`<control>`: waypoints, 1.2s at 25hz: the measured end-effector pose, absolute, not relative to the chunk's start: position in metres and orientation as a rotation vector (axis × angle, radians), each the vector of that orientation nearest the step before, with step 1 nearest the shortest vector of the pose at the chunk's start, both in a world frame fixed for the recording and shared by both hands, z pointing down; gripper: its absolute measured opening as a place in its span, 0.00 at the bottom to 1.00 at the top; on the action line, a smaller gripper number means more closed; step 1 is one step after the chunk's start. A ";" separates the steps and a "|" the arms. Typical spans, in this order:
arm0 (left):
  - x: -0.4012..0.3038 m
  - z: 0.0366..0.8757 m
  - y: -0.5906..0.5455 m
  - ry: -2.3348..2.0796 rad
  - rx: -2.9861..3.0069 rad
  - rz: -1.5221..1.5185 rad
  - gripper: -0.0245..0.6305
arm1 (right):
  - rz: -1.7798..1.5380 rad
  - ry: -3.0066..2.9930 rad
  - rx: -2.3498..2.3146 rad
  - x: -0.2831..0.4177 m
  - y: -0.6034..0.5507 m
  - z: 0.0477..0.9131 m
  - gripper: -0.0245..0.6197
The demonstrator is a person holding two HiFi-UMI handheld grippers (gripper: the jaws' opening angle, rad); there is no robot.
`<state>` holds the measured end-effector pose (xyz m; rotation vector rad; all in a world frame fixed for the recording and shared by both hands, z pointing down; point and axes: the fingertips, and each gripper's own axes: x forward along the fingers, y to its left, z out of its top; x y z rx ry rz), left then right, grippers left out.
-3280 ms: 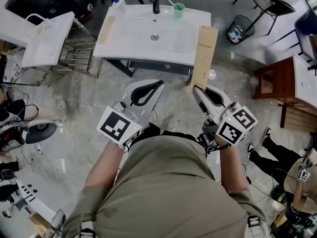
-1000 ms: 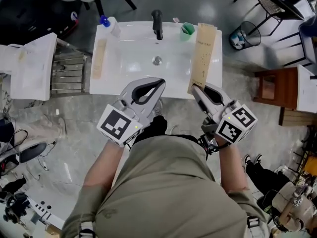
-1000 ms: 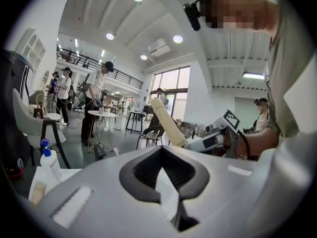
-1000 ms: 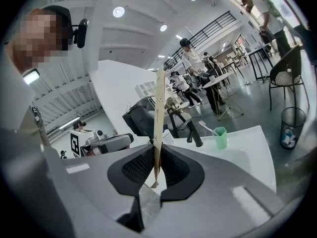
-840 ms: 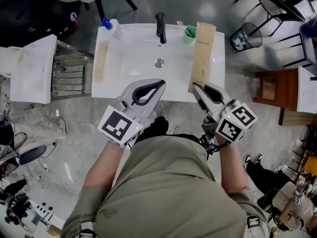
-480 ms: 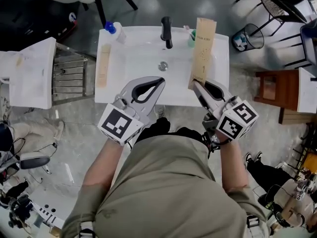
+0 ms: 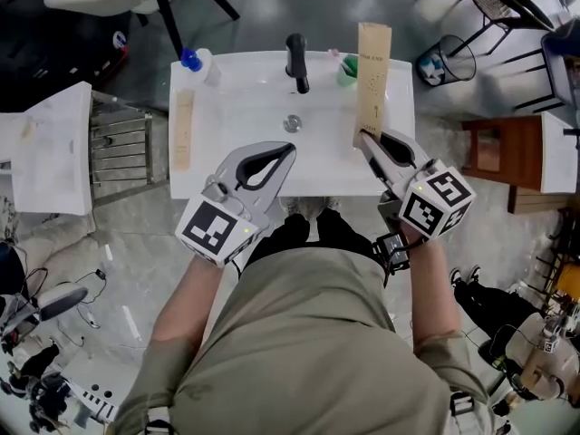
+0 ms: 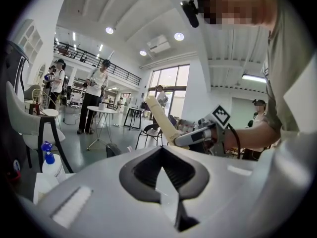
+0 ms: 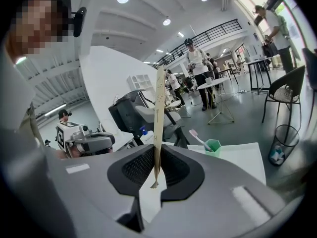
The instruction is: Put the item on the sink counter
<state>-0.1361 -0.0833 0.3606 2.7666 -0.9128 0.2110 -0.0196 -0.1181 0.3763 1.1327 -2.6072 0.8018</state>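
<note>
In the head view the white sink counter lies just ahead, with a black faucet at its back. My right gripper is shut on the near end of a long flat tan package, held above the counter's right side. In the right gripper view the package stands upright out of the gripper. My left gripper is shut and holds nothing, over the counter's front edge. The left gripper view shows its tips together and the right gripper's package beyond.
A second tan package lies on the counter's left side. A blue-capped bottle and a green cup stand at the back. A metal rack is to the left, a wire bin and wooden stand to the right.
The sink has come closer under both grippers. The right gripper has carried the package forward over the counter's right side. Neither gripper's jaws have changed.
</note>
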 end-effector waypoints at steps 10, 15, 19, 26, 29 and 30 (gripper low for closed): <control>-0.117 0.369 -0.093 -0.906 2.729 0.250 0.04 | 0.860 -2.473 1.225 0.038 -0.149 0.428 0.12; -0.106 0.377 -0.101 -0.922 2.703 0.305 0.04 | 0.918 -2.415 1.233 0.065 -0.162 0.462 0.12; -0.093 0.380 -0.105 -0.921 2.699 0.318 0.04 | 0.981 -2.365 1.227 0.085 -0.168 0.488 0.12; -0.074 0.385 -0.111 -0.925 2.684 0.326 0.04 | 1.071 -2.277 1.226 0.114 -0.176 0.531 0.12; -0.067 0.390 -0.110 -0.908 2.691 0.312 0.04 | 1.103 -2.239 1.228 0.125 -0.177 0.548 0.12; -0.066 0.391 -0.111 -0.907 2.690 0.313 0.04 | 1.110 -2.228 1.229 0.128 -0.178 0.553 0.12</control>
